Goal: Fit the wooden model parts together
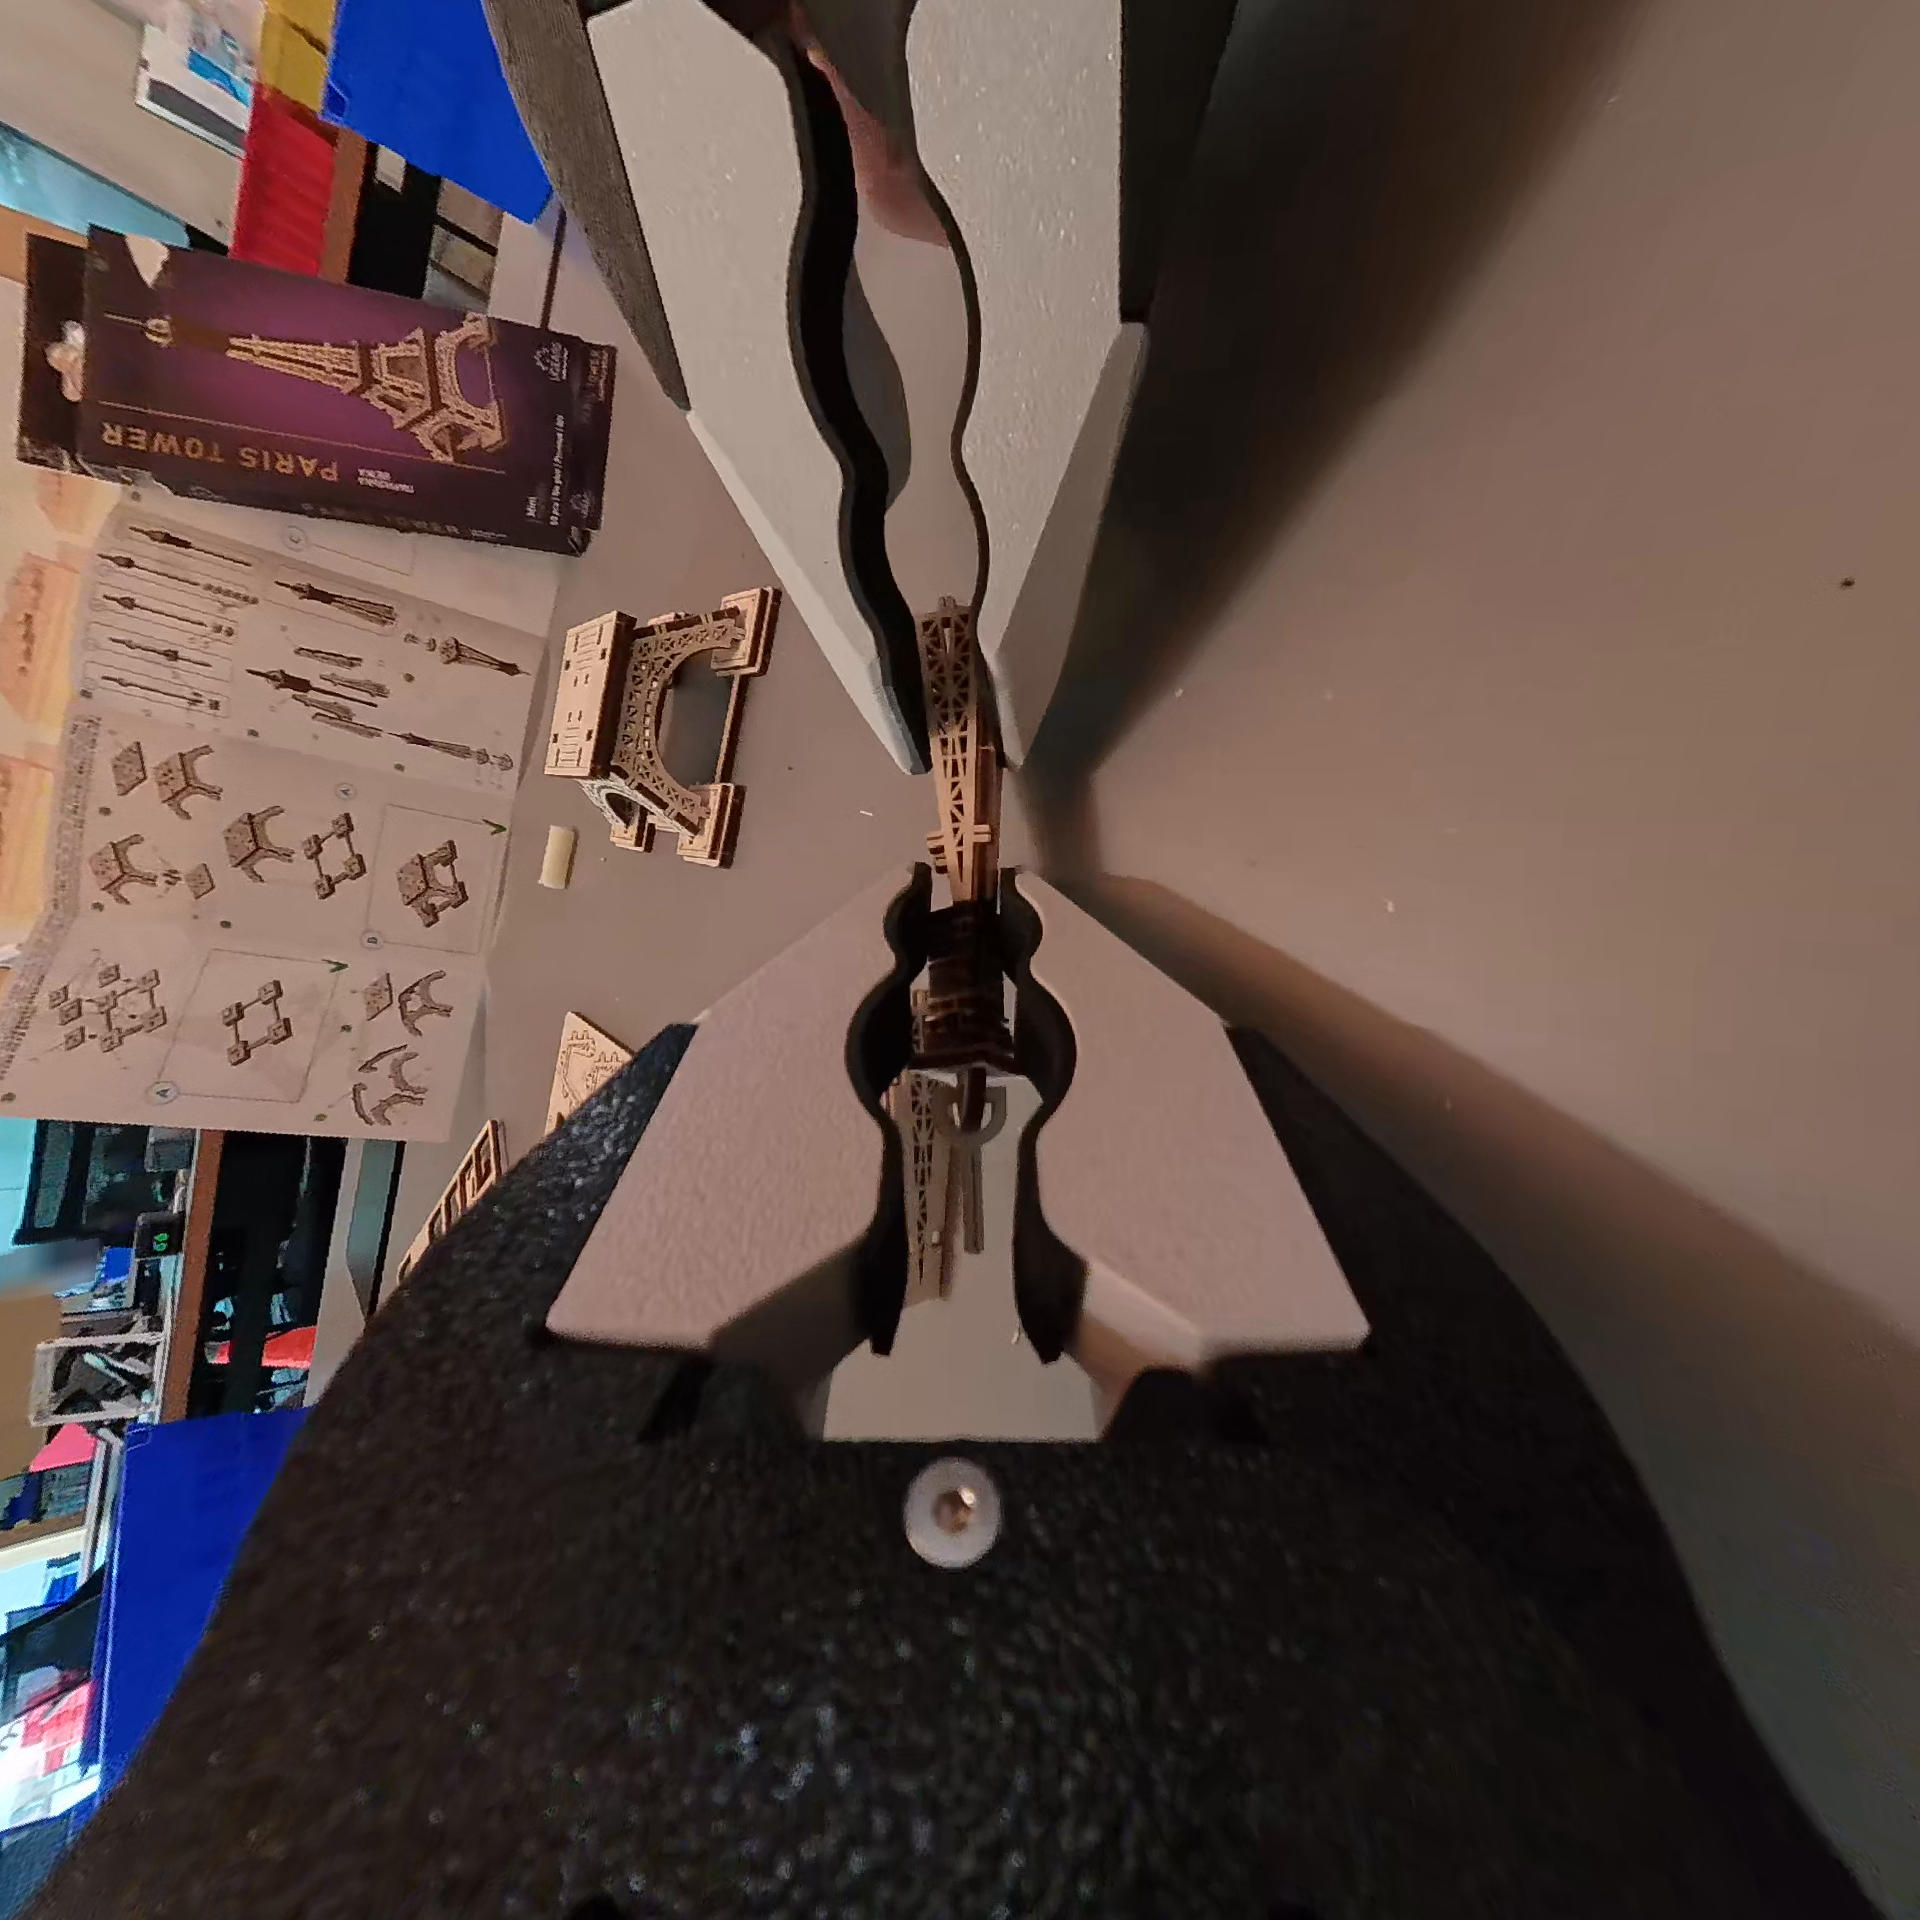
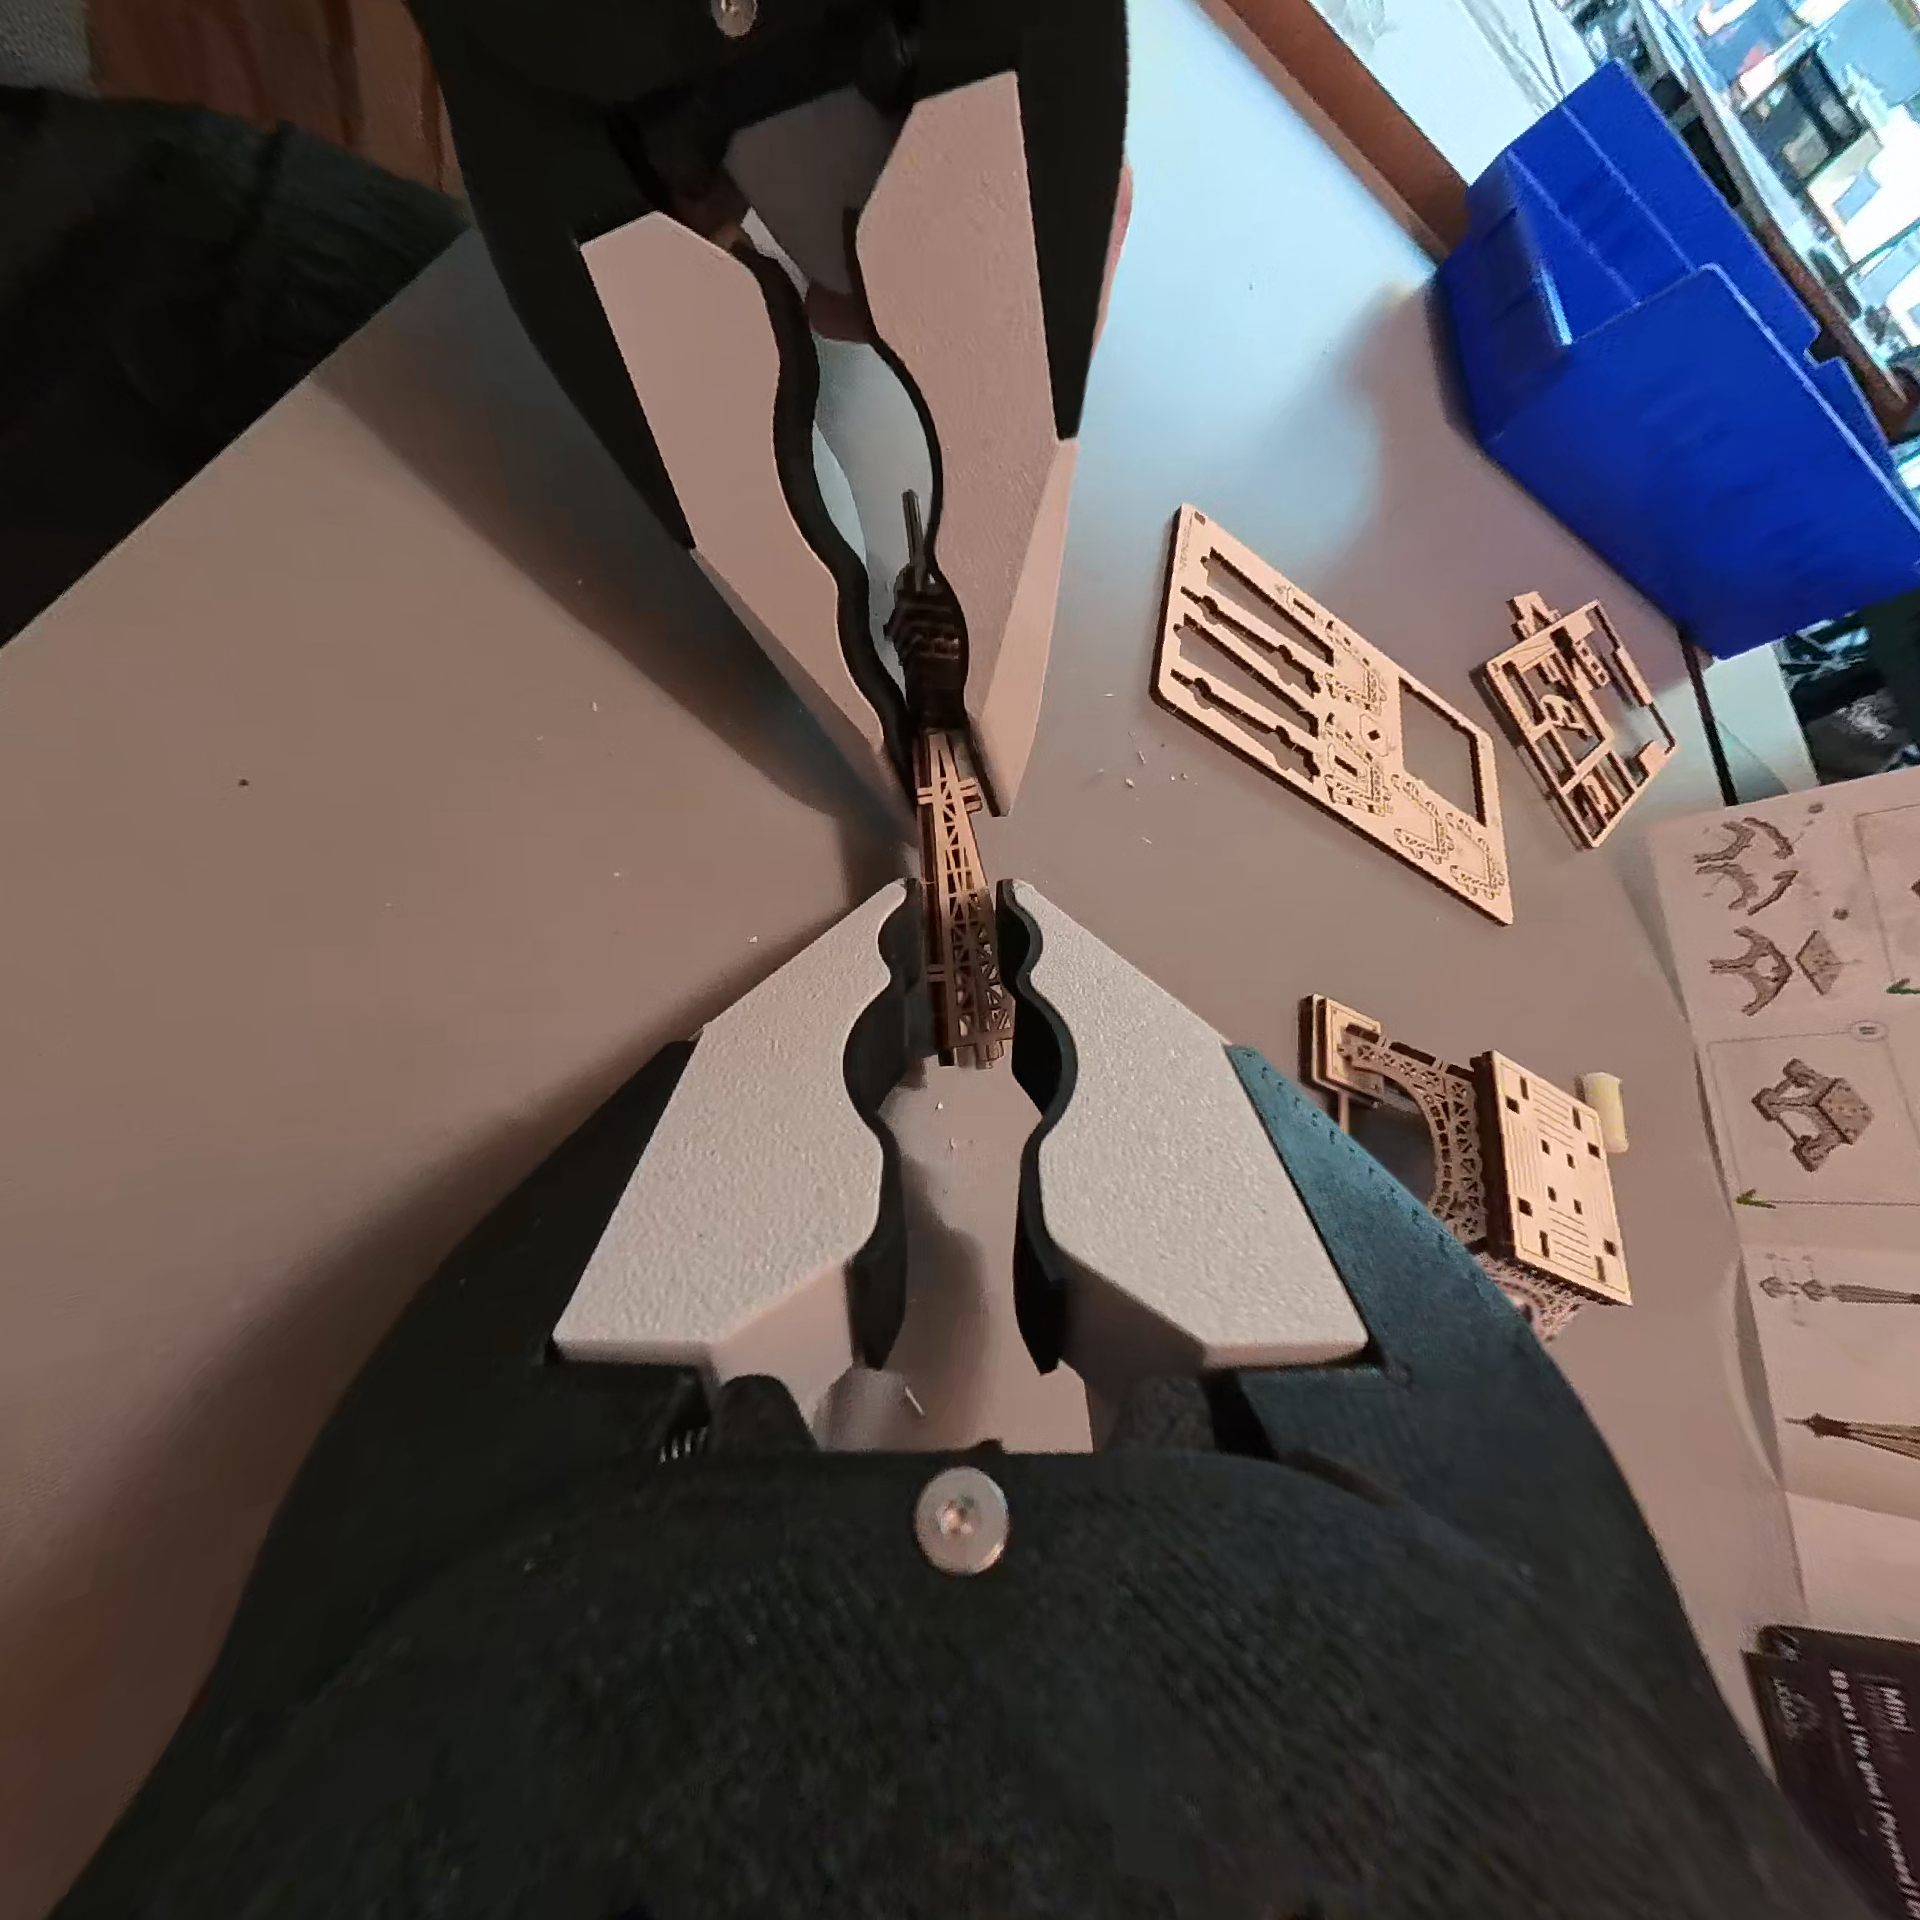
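My left gripper (image 1: pixel 961 883) is shut on the dark stacked top piece (image 1: pixel 961 987) of the wooden tower, with thin spire parts behind it. My right gripper (image 2: pixel 956 894) is shut on the pale lattice tower section (image 2: pixel 961 966). The two grippers face each other tip to tip above the grey table (image 1: pixel 1455 727). The lattice section (image 1: pixel 956 717) runs from one gripper into the other and meets the dark top piece (image 2: pixel 925 644). Whether the joint is fully seated is hidden by the pads. The arched wooden base (image 1: pixel 665 727) lies on its side on the table, also seen in the right wrist view (image 2: pixel 1475 1153).
An instruction sheet (image 1: pixel 260 810) and the purple kit box (image 1: pixel 312 395) lie beside the base. A small whitish block (image 1: pixel 556 854) sits near it. Two punched-out wooden sheets (image 2: pixel 1340 717) (image 2: pixel 1579 717) lie further off. A blue bin (image 2: pixel 1683 364) stands at the table edge. The grippers are tip to tip, or close to it.
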Demonstrator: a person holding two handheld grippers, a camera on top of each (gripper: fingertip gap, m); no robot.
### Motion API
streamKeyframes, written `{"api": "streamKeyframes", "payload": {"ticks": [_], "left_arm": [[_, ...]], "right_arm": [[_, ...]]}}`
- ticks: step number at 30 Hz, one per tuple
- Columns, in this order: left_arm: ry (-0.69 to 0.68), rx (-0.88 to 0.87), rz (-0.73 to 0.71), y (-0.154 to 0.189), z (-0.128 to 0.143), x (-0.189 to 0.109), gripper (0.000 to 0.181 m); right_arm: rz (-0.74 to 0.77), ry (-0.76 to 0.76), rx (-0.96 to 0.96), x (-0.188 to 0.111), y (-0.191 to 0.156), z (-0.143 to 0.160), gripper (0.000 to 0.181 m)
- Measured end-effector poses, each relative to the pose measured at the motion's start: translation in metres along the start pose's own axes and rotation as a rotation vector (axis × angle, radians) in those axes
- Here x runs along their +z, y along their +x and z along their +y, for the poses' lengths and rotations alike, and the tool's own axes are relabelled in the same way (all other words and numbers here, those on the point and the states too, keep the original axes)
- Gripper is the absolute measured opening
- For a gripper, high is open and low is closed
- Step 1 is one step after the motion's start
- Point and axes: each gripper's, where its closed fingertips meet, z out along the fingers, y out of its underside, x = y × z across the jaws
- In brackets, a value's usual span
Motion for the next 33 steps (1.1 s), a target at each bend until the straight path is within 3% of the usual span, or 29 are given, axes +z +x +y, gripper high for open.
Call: {"api": "streamKeyframes", "payload": {"ticks": [5, 10, 15, 18, 24, 28, 33], "left_arm": [[0.053, -0.013, -0.033, -0.002, -0.006, -0.005, 0.026], [0.106, -0.150, 0.024, 0.005, -0.007, -0.021, 0.045], [-0.047, -0.360, 0.050, 0.007, 0.029, -0.035, 0.042], [-0.083, -0.455, 0.101, 0.011, 0.034, -0.038, 0.041], [-0.062, -0.407, 0.155, 0.018, 0.027, -0.035, 0.024], [-0.034, -0.388, 0.138, 0.017, 0.025, -0.034, 0.030], [-0.017, -0.428, 0.133, 0.012, 0.023, -0.039, 0.042]], "right_arm": [[0.008, -0.026, -0.006, 0.000, 0.001, 0.001, 0.011], [-0.011, -0.035, -0.040, 0.001, -0.005, 0.003, 0.012], [-0.016, -0.035, -0.088, 0.001, -0.007, 0.002, 0.011], [-0.019, -0.038, -0.139, 0.000, -0.010, 0.002, 0.012], [-0.034, -0.040, -0.136, -0.002, -0.013, 0.002, 0.022], [-0.118, 0.046, -0.040, -0.014, -0.021, -0.008, 0.055], [-0.117, 0.090, 0.046, -0.029, -0.012, -0.009, 0.049]]}}
